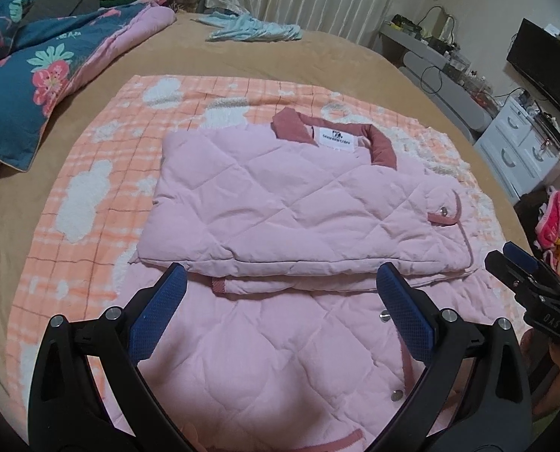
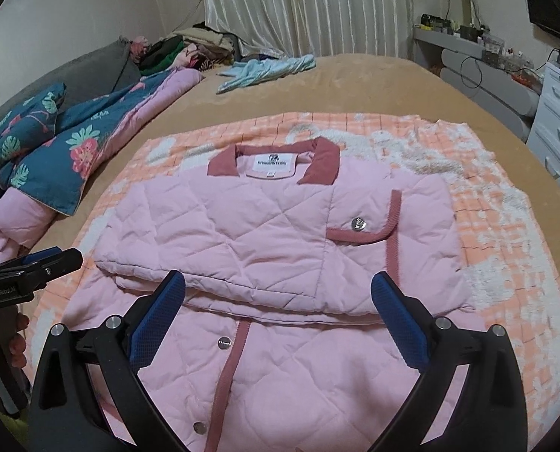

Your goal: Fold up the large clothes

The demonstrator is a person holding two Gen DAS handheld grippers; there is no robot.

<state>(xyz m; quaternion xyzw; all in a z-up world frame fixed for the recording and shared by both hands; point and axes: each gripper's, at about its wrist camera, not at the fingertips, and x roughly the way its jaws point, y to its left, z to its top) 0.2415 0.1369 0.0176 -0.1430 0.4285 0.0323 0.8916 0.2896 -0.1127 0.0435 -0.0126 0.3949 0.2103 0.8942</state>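
Your left gripper (image 1: pixel 280 286) and right gripper (image 2: pixel 278 290) both hover spread wide and empty above the pink quilted jacket (image 1: pixel 302 207), sleeves folded in. Next, probably pinch the hem at 6 o'clock and fold toward the collar (image 2: pixel 272 158) at 12.

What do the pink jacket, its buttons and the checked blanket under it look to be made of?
Jacket: soft matte woven fabric, padded, judging by its puffy diamond quilting; ribbed darker trim. Buttons: probably metal snaps, shiny silver. Blanket: fluffy fleece or terry, with a fuzzy raised white pile.
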